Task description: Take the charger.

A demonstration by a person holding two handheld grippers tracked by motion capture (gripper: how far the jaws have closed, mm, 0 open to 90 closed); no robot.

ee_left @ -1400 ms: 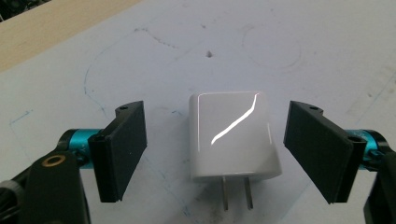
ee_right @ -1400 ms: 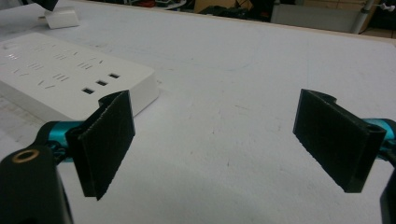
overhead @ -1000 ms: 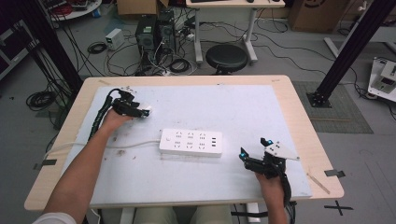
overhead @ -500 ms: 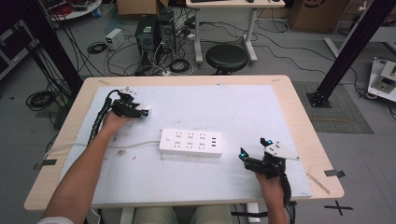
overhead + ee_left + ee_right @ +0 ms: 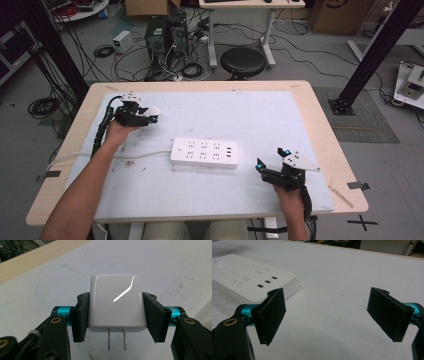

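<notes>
White charger (image 5: pixel 115 302) between jaws

Glossy white plastic charger (image 5: pixel 115 302) with metal prongs; matt white table cover (image 5: pixel 260 115).

The left forearm (image 5: pixel 82 192) reaches from the bottom edge toward 12 o'clock, its hand (image 5: pixel 119 132) carrying the left gripper (image 5: pixel 115 308) at about 10 o'clock on the table, jaws pointing toward 3 o'clock and clamped on a white plug adapter (image 5: pixel 115 303) whose two prongs point back at the camera. The right hand (image 5: pixel 290 197) sits at about 5 o'clock, and the right gripper (image 5: pixel 332 312) has its jaws spread wide with nothing between them, aimed toward 10 o'clock.
</notes>
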